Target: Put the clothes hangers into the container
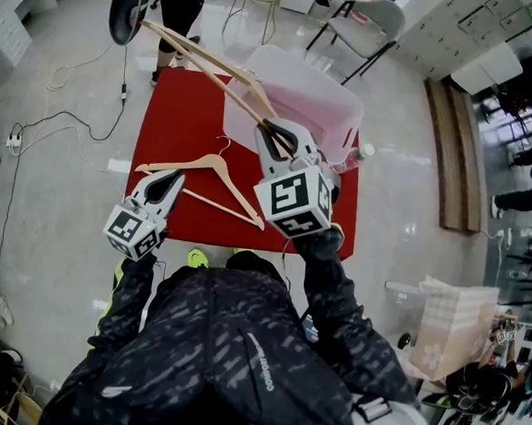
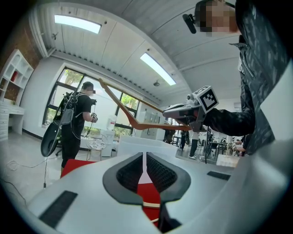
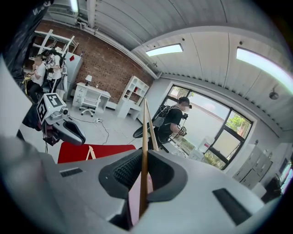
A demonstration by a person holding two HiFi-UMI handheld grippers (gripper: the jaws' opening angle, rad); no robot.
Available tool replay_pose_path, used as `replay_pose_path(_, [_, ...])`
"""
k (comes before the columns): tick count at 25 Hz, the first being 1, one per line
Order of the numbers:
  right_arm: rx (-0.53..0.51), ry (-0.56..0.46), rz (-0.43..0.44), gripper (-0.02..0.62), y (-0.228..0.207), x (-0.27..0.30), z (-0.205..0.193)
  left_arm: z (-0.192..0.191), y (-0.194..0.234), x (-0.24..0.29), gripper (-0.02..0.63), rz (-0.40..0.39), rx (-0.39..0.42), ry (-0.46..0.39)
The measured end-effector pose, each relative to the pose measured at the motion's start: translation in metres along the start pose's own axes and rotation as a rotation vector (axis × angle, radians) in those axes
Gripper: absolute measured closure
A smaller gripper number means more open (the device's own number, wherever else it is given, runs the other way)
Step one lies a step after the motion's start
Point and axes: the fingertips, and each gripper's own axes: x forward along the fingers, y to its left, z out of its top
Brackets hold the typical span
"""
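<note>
One hanger (image 1: 204, 62) was clamped in the right tool (image 1: 277, 132), slanting up at the container's (image 1: 342, 102) edge; a second hanger (image 1: 216, 167) lay on the tabletop (image 1: 178, 110) beside the shut, empty left tool (image 1: 170, 182).

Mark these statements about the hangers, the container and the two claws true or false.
1. The right claw is shut on the lifted hanger. True.
2. The left claw grips the second hanger. False: it is shut and empty; that hanger lies on the red surface.
3. The lifted hanger lies inside the container. False: it is held in the air, higher than the container.
4. A plastic bottle lies beside the container. True.
</note>
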Motion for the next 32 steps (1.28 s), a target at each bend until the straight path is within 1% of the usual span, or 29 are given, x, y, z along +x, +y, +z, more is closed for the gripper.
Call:
replay_pose_path(7, [0.042, 0.087, -0.041, 0.552, -0.039, -0.016, -0.052, 0.006, -0.018, 0.035, 0.594, -0.046, 0.010, 0.007])
replay_pose_path(14, [0.086, 0.166, -0.062, 0.552, -0.073, -0.024, -0.097, 0.000, -0.033, 0.067, 0.594, -0.070, -0.001, 0.017])
replay_pose_path(27, [0.124, 0.325, -0.016, 0.552, -0.100, -0.007, -0.158, -0.013, -0.030, 0.098, 0.594, -0.065, -0.032, 0.048])
replay_pose_path(32, [0.122, 0.389, -0.015, 0.552, -0.115, -0.003, -0.182, -0.017, -0.032, 0.110, 0.594, -0.068, -0.042, 0.060])
